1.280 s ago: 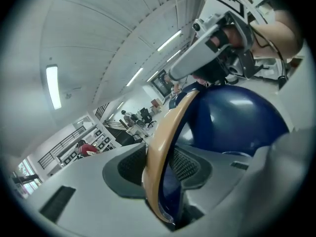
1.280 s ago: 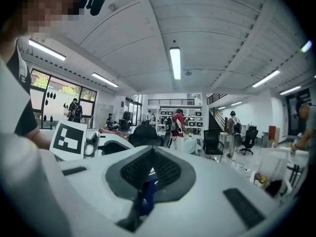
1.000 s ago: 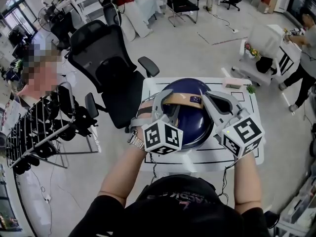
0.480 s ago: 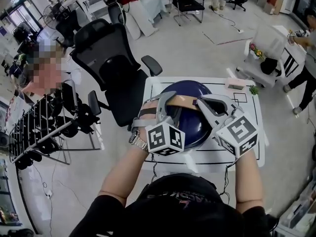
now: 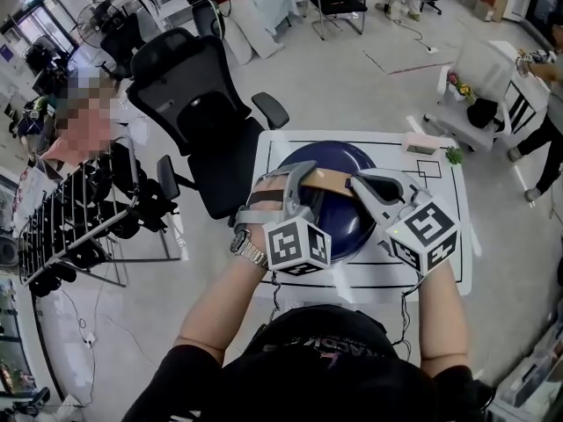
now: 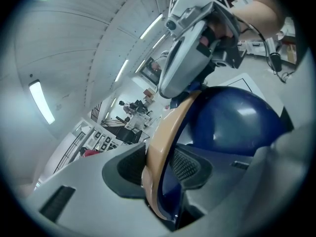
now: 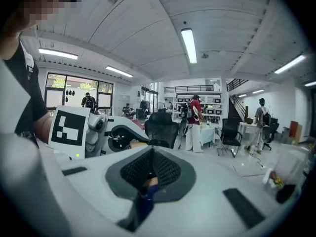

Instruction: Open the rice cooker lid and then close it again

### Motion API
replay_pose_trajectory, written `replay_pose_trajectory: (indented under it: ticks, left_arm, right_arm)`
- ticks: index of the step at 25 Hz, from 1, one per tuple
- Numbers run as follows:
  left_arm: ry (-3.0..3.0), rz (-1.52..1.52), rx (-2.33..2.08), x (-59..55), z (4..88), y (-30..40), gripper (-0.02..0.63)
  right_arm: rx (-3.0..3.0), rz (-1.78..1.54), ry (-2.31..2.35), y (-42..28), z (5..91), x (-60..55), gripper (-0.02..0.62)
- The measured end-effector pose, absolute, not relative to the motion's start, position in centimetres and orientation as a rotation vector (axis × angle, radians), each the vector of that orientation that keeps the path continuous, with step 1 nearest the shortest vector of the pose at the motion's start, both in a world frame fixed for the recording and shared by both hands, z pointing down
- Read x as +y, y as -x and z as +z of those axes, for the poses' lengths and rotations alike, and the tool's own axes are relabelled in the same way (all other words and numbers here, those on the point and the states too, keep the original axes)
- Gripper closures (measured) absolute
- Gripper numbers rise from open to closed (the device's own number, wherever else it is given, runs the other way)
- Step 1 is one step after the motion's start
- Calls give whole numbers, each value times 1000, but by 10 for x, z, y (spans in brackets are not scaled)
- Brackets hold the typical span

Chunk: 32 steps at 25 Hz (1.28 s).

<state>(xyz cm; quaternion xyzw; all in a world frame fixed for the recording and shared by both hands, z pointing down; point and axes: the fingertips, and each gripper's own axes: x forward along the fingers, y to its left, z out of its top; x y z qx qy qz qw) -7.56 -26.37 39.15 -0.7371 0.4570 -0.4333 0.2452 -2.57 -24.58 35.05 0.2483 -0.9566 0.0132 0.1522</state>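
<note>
A dark blue rice cooker [image 5: 345,214] with a domed lid [image 6: 232,122] stands on a white table [image 5: 444,262]. A tan handle [image 5: 330,180] arches across its top. My left gripper [image 5: 303,181] is shut on the left part of that handle [image 6: 165,147], with the band pinched between its pads. My right gripper [image 5: 356,185] is shut, and its tips lie at the handle's right end. In the right gripper view a sliver of tan and blue shows in the slit of the right gripper [image 7: 150,174]. The left gripper [image 7: 118,132] appears there at the left.
A black office chair [image 5: 189,104] stands just beyond the table's left corner. A wire rack [image 5: 79,227] is further left. A small pink box [image 5: 420,145] and a green sprig [image 5: 453,156] lie at the table's far right. A person [image 5: 545,121] stands at the right edge.
Both grippers have sunk a little together with the tan handle, closer to the cooker's dome. Neither grip has changed.
</note>
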Motion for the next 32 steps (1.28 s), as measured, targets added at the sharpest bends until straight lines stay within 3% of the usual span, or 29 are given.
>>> replay_pose_trajectory:
  ticks: [32]
  left_arm:
    - [1855,-1397,1159,-263,436,45,442]
  right_arm:
    - [-2767,285,-638,-8,417,-249,594]
